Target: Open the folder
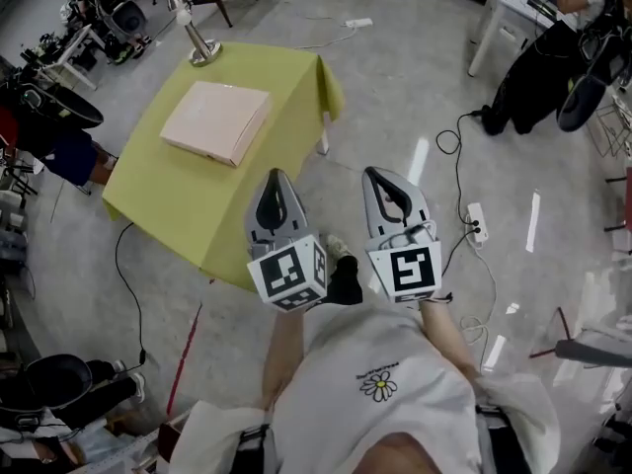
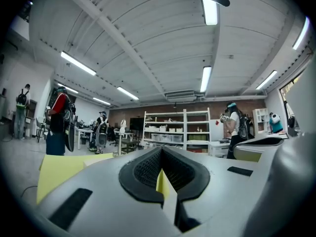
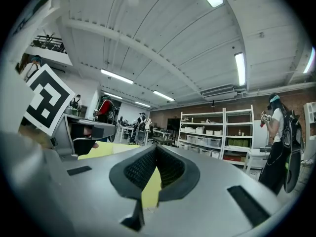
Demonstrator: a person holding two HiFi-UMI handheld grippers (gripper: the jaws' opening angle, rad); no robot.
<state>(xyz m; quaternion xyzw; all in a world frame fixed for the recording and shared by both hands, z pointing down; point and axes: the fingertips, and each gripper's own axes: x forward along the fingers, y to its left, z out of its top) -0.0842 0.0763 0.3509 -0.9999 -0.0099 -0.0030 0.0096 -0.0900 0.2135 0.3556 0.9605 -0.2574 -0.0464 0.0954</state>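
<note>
A pale pink folder (image 1: 217,120) lies shut and flat on a table under a yellow cloth (image 1: 188,210), ahead and to the left of me. My left gripper (image 1: 276,178) hangs over the table's near corner, a short way from the folder, jaws together and empty. My right gripper (image 1: 378,174) is beside it over the floor, off the table's right edge, its tips also meeting with nothing between them. In the left gripper view the left gripper (image 2: 162,149) points level across the yellow cloth (image 2: 59,169). In the right gripper view the right gripper (image 3: 155,148) does the same.
A desk lamp (image 1: 197,38) stands at the table's far corner. A power strip (image 1: 476,222) and cables lie on the floor to the right. A black bag (image 1: 533,77) leans by a white table (image 1: 504,8). Shelves (image 2: 177,127) and people (image 2: 59,127) stand beyond.
</note>
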